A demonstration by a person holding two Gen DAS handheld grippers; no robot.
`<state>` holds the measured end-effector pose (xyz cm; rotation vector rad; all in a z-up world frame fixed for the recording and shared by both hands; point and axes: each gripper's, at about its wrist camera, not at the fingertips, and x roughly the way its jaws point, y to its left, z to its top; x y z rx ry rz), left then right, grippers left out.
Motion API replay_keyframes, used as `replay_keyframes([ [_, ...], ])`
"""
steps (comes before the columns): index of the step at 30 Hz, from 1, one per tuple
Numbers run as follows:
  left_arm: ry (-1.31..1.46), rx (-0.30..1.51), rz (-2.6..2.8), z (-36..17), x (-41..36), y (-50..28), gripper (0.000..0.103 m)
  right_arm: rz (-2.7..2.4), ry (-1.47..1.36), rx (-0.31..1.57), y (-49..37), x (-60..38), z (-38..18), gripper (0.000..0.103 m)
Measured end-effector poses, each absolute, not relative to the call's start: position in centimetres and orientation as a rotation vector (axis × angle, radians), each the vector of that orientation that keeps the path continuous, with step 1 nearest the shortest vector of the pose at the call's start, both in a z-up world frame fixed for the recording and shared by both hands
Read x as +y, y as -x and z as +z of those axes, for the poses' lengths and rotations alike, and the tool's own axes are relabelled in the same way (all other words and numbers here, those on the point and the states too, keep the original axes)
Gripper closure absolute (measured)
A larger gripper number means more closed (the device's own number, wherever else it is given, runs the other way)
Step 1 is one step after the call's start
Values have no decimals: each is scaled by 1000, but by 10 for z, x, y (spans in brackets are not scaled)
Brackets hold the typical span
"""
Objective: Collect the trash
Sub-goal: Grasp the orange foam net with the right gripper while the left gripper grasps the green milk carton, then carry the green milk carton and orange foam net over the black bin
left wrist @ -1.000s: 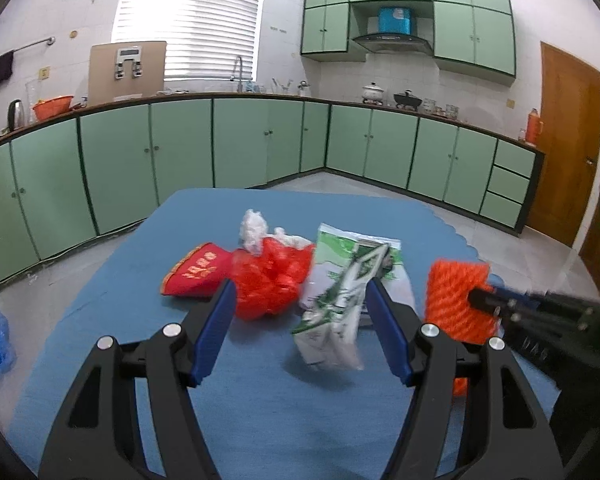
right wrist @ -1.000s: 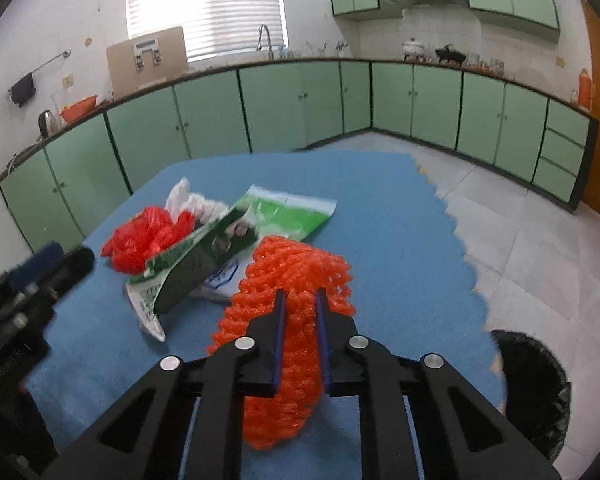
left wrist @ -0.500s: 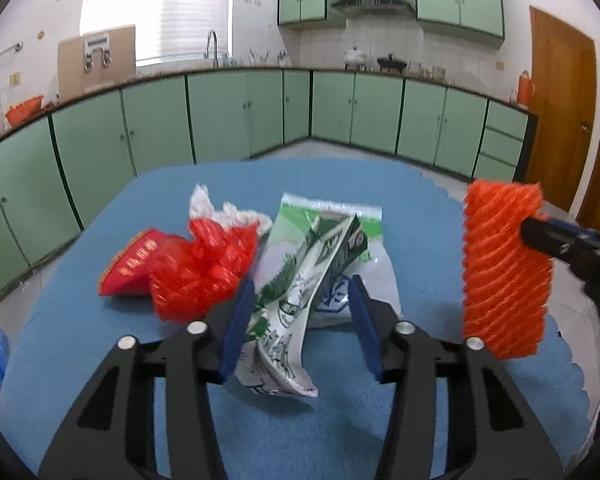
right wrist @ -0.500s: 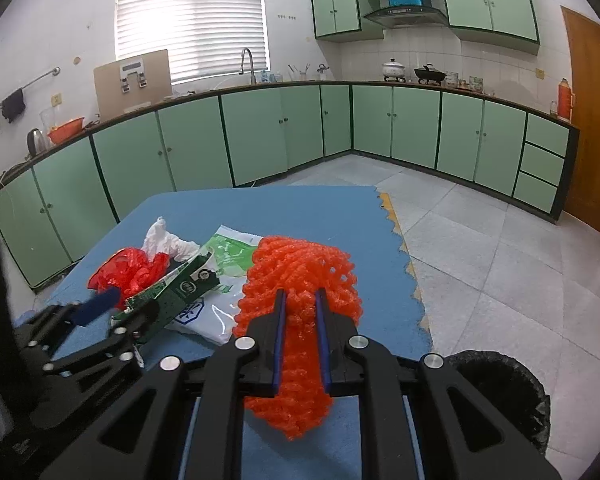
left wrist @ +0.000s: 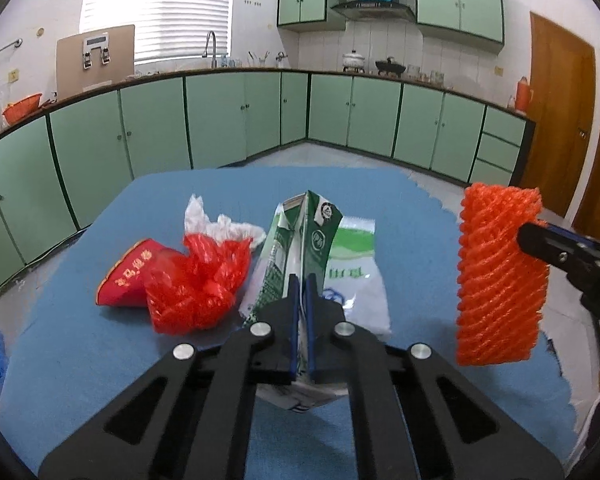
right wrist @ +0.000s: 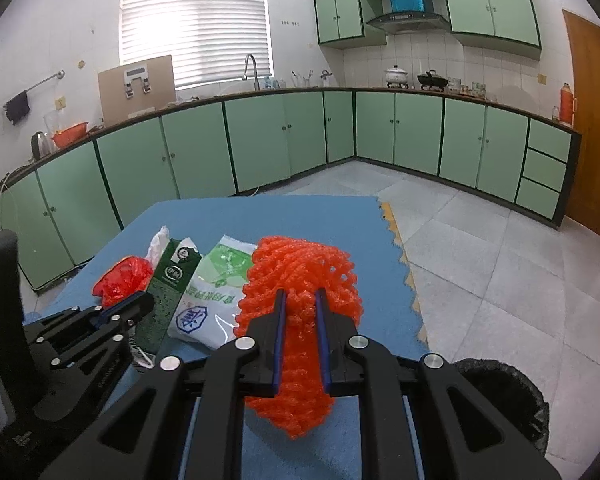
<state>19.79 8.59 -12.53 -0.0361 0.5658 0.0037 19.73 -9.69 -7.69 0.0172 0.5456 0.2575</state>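
Carton (left wrist: 305,264) now pinched by left gripper (left wrist: 300,296), was loose | right gripper (right wrist: 300,300) still squeezes orange net (right wrist: 300,276) | bin (right wrist: 500,396) next

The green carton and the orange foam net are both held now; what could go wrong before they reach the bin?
1. The left hand-held gripper pinches the flattened green carton only at its lower part, so it may tilt or slip out.
2. The orange foam net in the right hand-held gripper is soft and hangs below the fingers; it could snag on the bin rim.
3. The carton stands close to the white plastic bag and might drag it along.
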Motion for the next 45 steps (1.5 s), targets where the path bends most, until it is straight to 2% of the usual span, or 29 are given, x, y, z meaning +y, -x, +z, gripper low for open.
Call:
replay_keyframes([
  [12,59,486,-64,-86,71,-184,101,231,-24,489,-186,-115,-49,89],
  [24,48,446,-150,-69,37,-178,101,170,-42,453,-170,-152,-29,89],
  [45,14,448,-377,-75,-76,-176,101,-40,-86,441,-133,-258,-25,89],
])
